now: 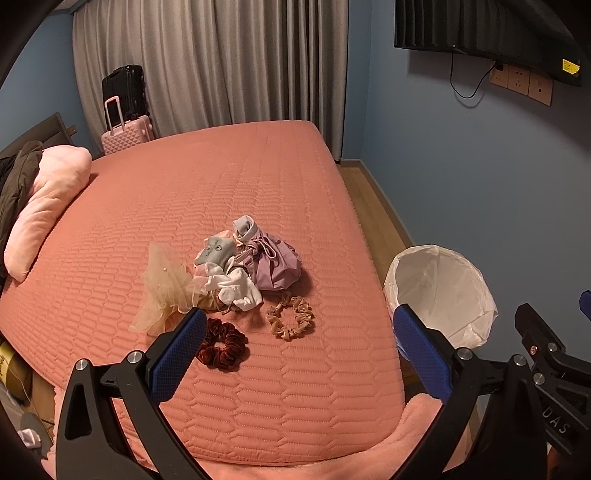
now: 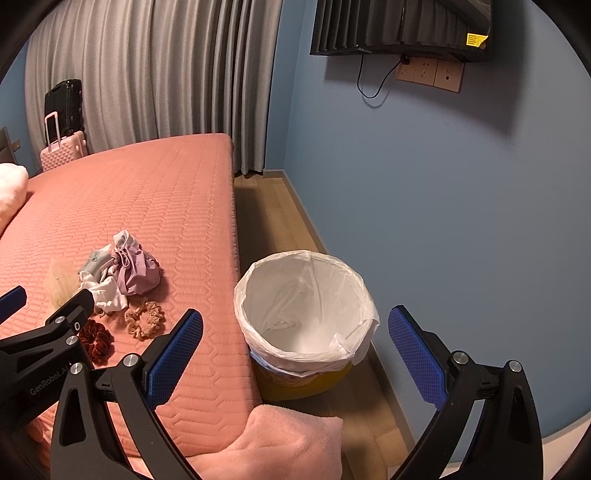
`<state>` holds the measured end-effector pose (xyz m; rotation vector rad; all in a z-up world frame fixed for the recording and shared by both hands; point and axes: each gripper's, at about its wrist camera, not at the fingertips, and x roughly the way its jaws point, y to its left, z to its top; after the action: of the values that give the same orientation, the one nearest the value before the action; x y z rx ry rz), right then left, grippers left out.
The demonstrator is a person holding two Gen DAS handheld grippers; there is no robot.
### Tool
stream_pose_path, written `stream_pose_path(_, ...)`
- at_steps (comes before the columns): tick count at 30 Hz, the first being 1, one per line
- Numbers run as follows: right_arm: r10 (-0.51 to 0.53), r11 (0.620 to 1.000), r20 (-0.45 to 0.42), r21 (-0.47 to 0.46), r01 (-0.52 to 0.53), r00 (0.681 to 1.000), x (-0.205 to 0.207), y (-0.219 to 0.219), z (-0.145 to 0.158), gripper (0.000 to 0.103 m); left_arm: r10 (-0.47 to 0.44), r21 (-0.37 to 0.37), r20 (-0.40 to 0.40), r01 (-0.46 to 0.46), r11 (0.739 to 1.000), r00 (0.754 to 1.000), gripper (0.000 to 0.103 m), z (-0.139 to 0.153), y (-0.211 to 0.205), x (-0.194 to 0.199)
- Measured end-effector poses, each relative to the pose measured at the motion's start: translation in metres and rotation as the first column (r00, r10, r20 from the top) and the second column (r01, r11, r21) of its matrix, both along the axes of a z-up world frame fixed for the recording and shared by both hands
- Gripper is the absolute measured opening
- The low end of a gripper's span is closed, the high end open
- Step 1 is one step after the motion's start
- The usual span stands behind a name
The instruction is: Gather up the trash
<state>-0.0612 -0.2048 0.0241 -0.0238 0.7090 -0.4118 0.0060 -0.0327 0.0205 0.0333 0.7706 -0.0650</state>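
A heap of small items lies on the pink bed point(image 1: 236, 177): a lilac drawstring pouch point(image 1: 271, 264), white socks point(image 1: 234, 286), a grey-blue sock point(image 1: 214, 253), a beige tulle piece point(image 1: 166, 286), a tan scrunchie point(image 1: 290, 317) and a dark red scrunchie point(image 1: 221, 345). My left gripper point(image 1: 301, 323) hangs open above the bed's near end, with nothing between its fingers. A white-lined bin point(image 2: 306, 317) stands on the floor beside the bed. My right gripper point(image 2: 295, 325) is open and empty, over the bin. The heap shows again in the right wrist view, with the pouch point(image 2: 136, 271) at the back.
A pink pillow point(image 1: 48, 206) and a dark garment point(image 1: 14, 177) lie at the bed's left. Two suitcases point(image 1: 125, 118) stand by the grey curtain. A TV point(image 1: 487, 33) hangs on the blue wall. A narrow wooden floor strip point(image 2: 280, 221) runs between bed and wall. A pink blanket point(image 2: 273, 443) lies near.
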Motion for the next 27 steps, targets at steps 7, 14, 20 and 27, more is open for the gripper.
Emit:
stream_pose_path(7, 0.002, 1.000, -0.002, 0.003, -0.002, 1.000, 0.000, 0.000, -0.003, 0.097, 0.006, -0.002, -0.016, -0.006, 1.000, 1.000, 0.096, -0.001, -0.001, 0.000)
stream_pose_path(14, 0.003, 1.000, -0.002, 0.003, -0.003, 1.000, 0.000, 0.000, -0.004, 0.097, 0.018, -0.016, -0.039, -0.019, 1.000, 0.999, 0.096, -0.005, 0.003, 0.001)
stream_pose_path(20, 0.004, 1.000, -0.002, 0.007, -0.004, 1.000, 0.001, 0.003, -0.006, 0.097, 0.037, -0.032, -0.067, -0.039, 0.999, 0.997, 0.096, -0.009, 0.007, 0.003)
stream_pose_path(27, 0.017, 1.000, -0.014, 0.005, -0.017, 1.000, 0.008, 0.012, -0.009, 0.097, 0.048, -0.047, -0.087, -0.052, 0.998, 0.995, 0.096, -0.013, 0.015, 0.005)
